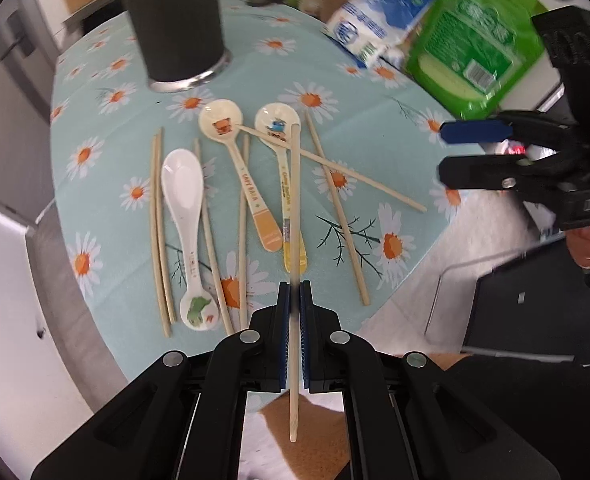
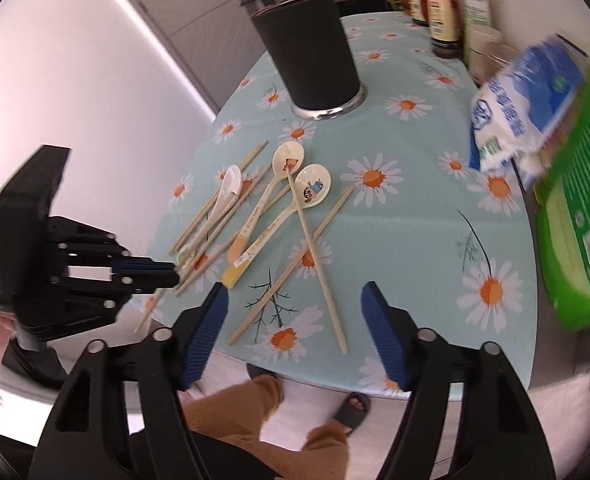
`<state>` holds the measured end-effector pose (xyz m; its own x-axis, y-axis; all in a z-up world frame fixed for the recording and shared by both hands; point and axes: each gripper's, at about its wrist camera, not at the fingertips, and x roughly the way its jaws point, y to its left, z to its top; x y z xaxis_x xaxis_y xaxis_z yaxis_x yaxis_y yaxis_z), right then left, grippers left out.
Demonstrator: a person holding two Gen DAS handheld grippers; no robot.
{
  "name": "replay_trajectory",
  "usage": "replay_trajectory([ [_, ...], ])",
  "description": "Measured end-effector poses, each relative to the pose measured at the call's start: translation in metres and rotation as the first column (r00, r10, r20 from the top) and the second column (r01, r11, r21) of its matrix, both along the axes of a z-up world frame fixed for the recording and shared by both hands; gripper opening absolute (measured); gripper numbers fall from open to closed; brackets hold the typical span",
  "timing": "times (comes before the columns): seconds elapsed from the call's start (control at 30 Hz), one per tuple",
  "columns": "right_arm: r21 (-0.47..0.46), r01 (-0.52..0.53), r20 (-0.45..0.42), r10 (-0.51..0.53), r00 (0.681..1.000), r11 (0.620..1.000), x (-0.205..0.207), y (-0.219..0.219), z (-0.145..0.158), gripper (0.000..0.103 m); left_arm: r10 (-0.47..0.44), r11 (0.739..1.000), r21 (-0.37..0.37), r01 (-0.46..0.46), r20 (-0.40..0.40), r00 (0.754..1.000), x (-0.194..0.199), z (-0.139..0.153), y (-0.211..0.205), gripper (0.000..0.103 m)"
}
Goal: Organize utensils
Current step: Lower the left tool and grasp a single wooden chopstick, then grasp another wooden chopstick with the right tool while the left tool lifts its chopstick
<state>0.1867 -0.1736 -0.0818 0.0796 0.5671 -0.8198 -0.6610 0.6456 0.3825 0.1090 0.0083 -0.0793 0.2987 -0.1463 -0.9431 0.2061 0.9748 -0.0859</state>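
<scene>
My left gripper (image 1: 294, 294) is shut on a pale wooden chopstick (image 1: 294, 380), held above the cloth and pointing away toward the spoons. In the right wrist view the left gripper (image 2: 167, 273) hangs over the near-left edge of the pile. Three spoons lie side by side: a white spoon (image 1: 183, 200), a cream spoon with an orange handle (image 1: 249, 184) and a cream spoon with a yellow handle (image 2: 283, 216). Several loose chopsticks (image 2: 319, 268) lie among them. A black cylindrical holder (image 1: 175, 20) stands behind. My right gripper (image 2: 295, 304) is open above the table's near edge, nothing between its pads.
The round table carries a light blue daisy cloth (image 2: 395, 240). A blue-and-white bag (image 1: 379, 12) and a green bag (image 1: 475, 40) lie at the right, and bottles (image 2: 443, 8) stand at the back. A person's tan trousers and a sandal (image 2: 351, 408) show below the near edge.
</scene>
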Motion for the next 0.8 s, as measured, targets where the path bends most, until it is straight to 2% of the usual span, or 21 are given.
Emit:
replay_trajectory([
  [0.2,-0.145,-0.119,-0.022,0.117,0.993,0.982,0.02,0.04,-0.02,0.044,0.164,0.984,-0.082,-0.159,0.059,0.985,-0.014,0.006,0.014,0.004],
  [0.37,-0.246,-0.188,-0.106,0.166,0.98,0.951,0.042,0.075,-0.043,0.029,0.265,0.958,-0.145,-0.249,0.101,0.959,-0.021,0.01,0.03,0.004],
  [0.5,-0.315,-0.236,-0.108,0.213,0.971,0.919,0.048,0.098,-0.049,0.024,0.297,0.946,-0.18,-0.271,0.138,0.945,-0.019,0.015,0.041,0.004],
  [0.57,-0.339,-0.26,-0.104,0.239,0.965,0.904,0.05,0.107,-0.048,0.018,0.304,0.94,-0.208,-0.269,0.16,0.939,-0.016,0.02,0.046,0.004],
  [0.7,-0.421,-0.285,-0.101,0.268,0.958,0.861,0.053,0.124,-0.053,0.017,0.305,0.938,-0.226,-0.262,0.187,0.934,-0.006,0.022,0.057,0.004],
  [0.8,-0.443,-0.287,-0.112,0.266,0.958,0.849,0.056,0.133,-0.058,0.016,0.308,0.933,-0.251,-0.258,0.186,0.933,0.002,0.02,0.068,0.004],
])
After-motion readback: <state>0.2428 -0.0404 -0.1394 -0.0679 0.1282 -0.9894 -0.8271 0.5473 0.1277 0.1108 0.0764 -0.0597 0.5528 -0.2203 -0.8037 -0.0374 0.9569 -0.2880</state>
